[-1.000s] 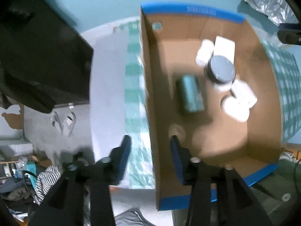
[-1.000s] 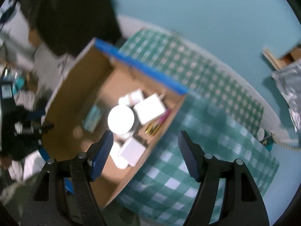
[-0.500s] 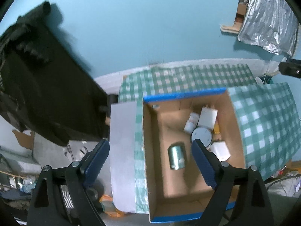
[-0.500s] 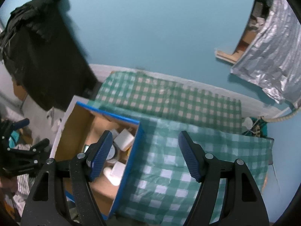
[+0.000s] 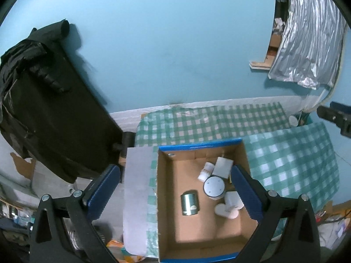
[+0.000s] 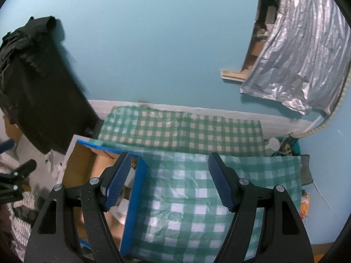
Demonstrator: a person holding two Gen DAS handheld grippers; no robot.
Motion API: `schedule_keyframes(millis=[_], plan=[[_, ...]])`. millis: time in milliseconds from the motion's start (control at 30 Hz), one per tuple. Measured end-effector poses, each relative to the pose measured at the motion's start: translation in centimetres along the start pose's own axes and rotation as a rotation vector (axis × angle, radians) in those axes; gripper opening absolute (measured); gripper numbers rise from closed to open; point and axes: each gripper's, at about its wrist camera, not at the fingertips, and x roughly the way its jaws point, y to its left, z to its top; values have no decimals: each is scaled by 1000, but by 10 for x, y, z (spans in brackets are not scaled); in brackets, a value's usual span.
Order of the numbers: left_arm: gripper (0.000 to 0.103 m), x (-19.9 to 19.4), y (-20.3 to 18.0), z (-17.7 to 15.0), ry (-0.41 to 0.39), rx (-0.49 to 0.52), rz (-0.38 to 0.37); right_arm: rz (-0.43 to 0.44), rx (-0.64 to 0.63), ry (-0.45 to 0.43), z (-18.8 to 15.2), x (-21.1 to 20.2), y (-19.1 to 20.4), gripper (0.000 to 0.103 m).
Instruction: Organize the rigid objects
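Your left hand-held gripper (image 5: pixel 173 194) hangs above the cardboard box (image 5: pixel 166 199) with its jaws spread as wide as they go; they have just been opening, and nothing sits between the pads. Your right hand-held gripper (image 6: pixel 169 183) is partly open and just as empty, poised over the box's blue-taped rim and the green checked cloth (image 6: pixel 197 197) that covers the counter.

Everything to be sorted appears to lie already in the box. From the left wrist view, a metal can (image 5: pixel 189 203) lies on its side on the bare cardboard floor, a little apart from the rest. To its right stands a round jar with a white lid (image 5: pixel 214 186), crowded by a small white bottle (image 5: pixel 205 171), a white box (image 5: pixel 223 167) and, at the near side, a white tub (image 5: pixel 234 199) and a white cap-like piece (image 5: pixel 224 211) whose exact shape is too blurred to tell.

Expect all of these to be stiff and fairly light. The can is probably smooth and will roll, so take it across its curved body at mid-length, pads square to the sides. The jar is best gripped by its lid edge or just under it; its neighbours touch it, so you would need to come straight down. The white box offers flat faces and should be the easiest hold. I see no loose items left on the cloth in either view.
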Motion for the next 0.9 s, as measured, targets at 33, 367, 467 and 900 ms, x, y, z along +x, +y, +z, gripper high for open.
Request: schedule_keyframes(millis=[33,367,467,900], plan=[[102,0,-1,0,-4,-6,-5,-1,4,-3,-1,-2,-1,72],[102,-1,-10,2,-16,-3,-37,-12,24,-22,-2,-12,-10,72],[102,-3,-13,3,-22,8,-30,-11,24,-21,-2,-13,-10,72],[102,-2,-9,5,-7,-7,-19,-12,19,-19,-2,-12,-10,72]])
